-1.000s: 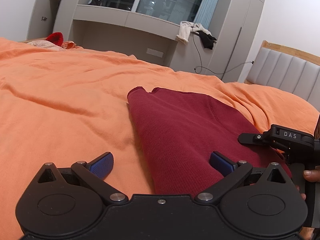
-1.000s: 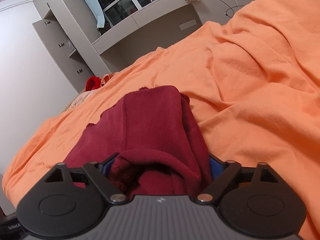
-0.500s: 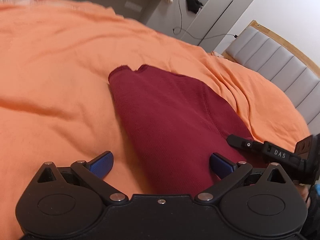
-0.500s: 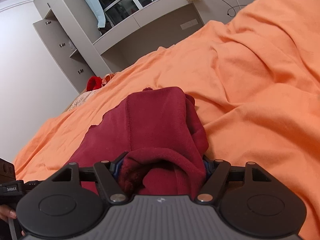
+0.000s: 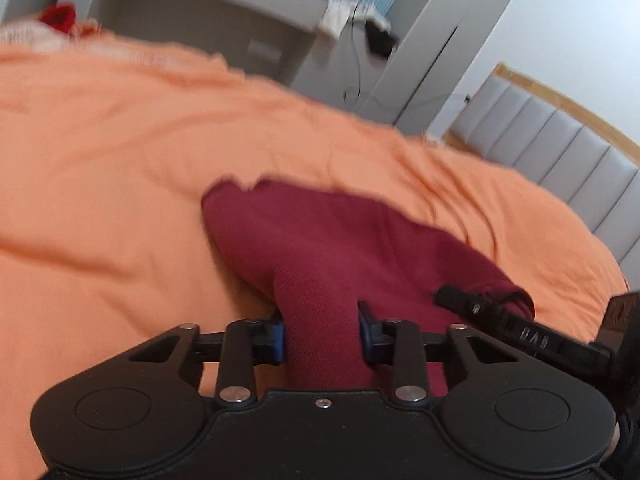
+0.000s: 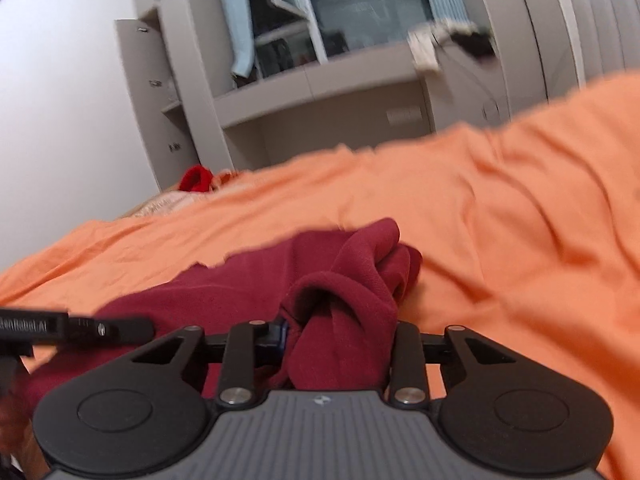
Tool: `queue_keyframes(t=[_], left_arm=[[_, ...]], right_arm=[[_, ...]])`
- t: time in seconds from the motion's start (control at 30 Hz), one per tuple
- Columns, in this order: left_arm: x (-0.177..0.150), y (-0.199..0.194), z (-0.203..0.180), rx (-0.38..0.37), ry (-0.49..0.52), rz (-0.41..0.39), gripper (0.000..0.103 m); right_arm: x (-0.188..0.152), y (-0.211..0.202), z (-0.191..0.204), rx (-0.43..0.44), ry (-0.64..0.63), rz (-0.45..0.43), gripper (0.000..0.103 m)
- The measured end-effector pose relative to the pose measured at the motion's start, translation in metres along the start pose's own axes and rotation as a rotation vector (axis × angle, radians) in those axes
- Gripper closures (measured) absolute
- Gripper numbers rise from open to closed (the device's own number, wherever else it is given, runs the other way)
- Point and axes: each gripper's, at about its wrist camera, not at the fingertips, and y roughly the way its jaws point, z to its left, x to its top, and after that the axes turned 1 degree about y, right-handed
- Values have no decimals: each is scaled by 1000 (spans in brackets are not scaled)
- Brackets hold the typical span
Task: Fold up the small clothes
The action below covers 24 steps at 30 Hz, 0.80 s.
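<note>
A dark red knit garment (image 5: 320, 248) lies on the orange bedsheet (image 5: 120, 184). My left gripper (image 5: 322, 338) is shut on its near edge, which bunches between the blue pads. My right gripper (image 6: 340, 340) is shut on a bunched fold of the same garment (image 6: 352, 292), lifted a little off the sheet. In the left wrist view the right gripper (image 5: 520, 332) shows at the right, beside the cloth. In the right wrist view the left gripper (image 6: 72, 326) shows at the left edge.
The orange sheet (image 6: 520, 220) covers the whole bed, with wrinkles. A grey padded headboard (image 5: 560, 152) stands at the right. Grey cabinets and a desk (image 6: 320, 92) stand beyond the bed. A bright red cloth (image 6: 196, 178) lies at the far edge.
My left gripper has closed on the garment's near edge; it was open half a second ago. My right gripper has lifted and tilted up with its bunched fold. Both views are blurred by motion.
</note>
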Motion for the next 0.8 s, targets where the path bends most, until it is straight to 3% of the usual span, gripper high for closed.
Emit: queue_keyframes(t=[0.17, 0.27, 0.33, 0.4, 0.53, 0.63, 0.8], left_arm=[[13, -30, -24, 98, 234, -160, 73], [18, -43, -20, 155, 306, -233, 73], [20, -47, -11, 175, 335, -262, 72], [22, -46, -1, 182, 324, -231, 69], [19, -28, 30, 231, 160, -66, 56], [18, -33, 44, 228, 64, -56, 47], [13, -39, 37, 279, 75, -56, 28]], right_arm=[[6, 5, 36, 31, -120, -114, 69], [5, 18, 52, 50, -171, -144, 69], [3, 28, 56, 48, -187, -119, 67], [0, 41, 57, 29, -184, -53, 65], [-3, 50, 44, 32, -110, 22, 56], [-4, 50, 38, 23, -74, 47, 47], [-5, 42, 28, 6, -38, 51, 32]])
